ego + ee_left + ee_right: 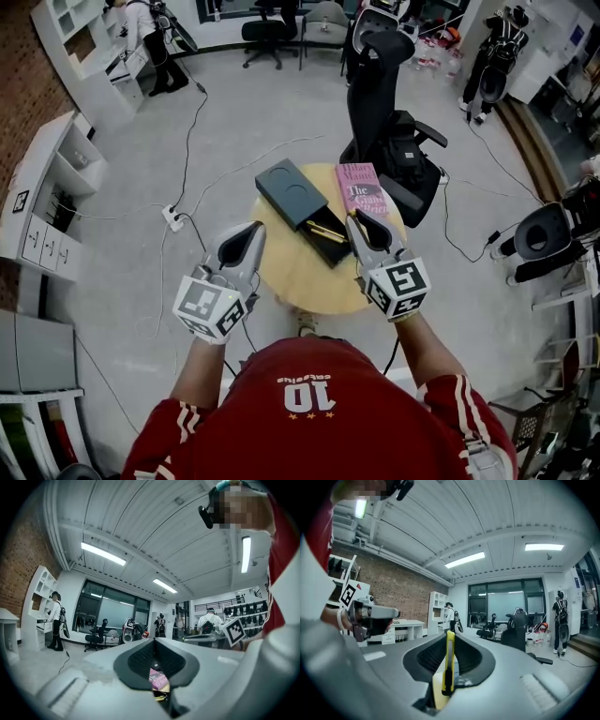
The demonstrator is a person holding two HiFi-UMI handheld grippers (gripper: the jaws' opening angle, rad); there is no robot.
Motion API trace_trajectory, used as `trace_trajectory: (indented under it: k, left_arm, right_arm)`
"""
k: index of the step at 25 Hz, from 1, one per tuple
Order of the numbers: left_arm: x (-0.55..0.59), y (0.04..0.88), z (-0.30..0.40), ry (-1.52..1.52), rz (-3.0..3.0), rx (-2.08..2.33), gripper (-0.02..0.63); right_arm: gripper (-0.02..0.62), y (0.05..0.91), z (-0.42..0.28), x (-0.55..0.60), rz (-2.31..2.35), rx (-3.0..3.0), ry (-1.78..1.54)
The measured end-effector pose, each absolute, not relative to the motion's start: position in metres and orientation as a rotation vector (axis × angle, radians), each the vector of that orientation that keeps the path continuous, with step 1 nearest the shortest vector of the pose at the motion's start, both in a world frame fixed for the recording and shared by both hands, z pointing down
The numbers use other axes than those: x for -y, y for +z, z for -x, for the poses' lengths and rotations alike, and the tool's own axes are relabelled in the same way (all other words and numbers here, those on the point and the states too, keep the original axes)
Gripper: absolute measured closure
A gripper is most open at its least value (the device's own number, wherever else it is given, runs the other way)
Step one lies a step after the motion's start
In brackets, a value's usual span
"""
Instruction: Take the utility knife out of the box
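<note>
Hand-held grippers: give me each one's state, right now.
Left hand-held gripper: closed, nothing between its jaws.
Right hand-held gripper: closed on the slim yellow plastic utility knife.

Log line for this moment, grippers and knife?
right gripper: shut on utility knife | left gripper: shut, empty | box: open on round table | knife: out of box

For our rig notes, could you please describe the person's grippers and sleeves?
The left gripper and right gripper are light grey with dark-lined jaws, each bearing a white cube with black square markers. The sleeves are red with white stripes.
</note>
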State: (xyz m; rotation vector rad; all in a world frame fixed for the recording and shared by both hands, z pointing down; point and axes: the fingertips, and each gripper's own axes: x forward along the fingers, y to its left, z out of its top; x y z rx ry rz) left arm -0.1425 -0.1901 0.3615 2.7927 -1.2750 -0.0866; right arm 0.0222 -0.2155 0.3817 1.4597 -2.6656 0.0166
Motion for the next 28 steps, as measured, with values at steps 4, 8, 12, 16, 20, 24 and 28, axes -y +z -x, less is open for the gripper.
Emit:
trace_trajectory:
  k: [4,8,12,16,20,24,28]
  left_arm:
    - [0.185,0.36,0.143,-0.08,-2.804,1.272,0.603]
    - [0.18,0.361,0.142,-0.053,-2.826,1.284,0.603]
    - [0.177,0.36,0.143,-0.023,-2.849,1.293,0.603]
    - [0.174,0.357,0.145,-0.04,-2.869,1.297,0.603]
    - [0.175,0.355,0.135,-0.008,-2.925,1.256,0.603]
    - [0.179,0.356,0.125,0.074,-2.999,1.213,0.603]
    - [0.186,0.356,0.116,0.111,-3.056,1.174,0.577]
  right_arm:
    - [0.545,0.358,-0.029,0.188,-1.516,2.707,-0.02]
    - [0.545,0.355,-0.035,0.169,-1.547,2.715,0.005]
    - [0.545,0.362,-0.035,0.158,-1.561,2.712,0.069]
    - [0.545,0.362,-0.034,0.147,-1.571,2.716,0.082]
    - [0.545,0.359,-0.038,0.149,-1.573,2.719,0.074]
    - [0.545,0.355,-0.038,0.154,-1.57,2.733,0.079]
    - [0.545,0.354,-0.039,0.161,-1.555,2.734,0.063]
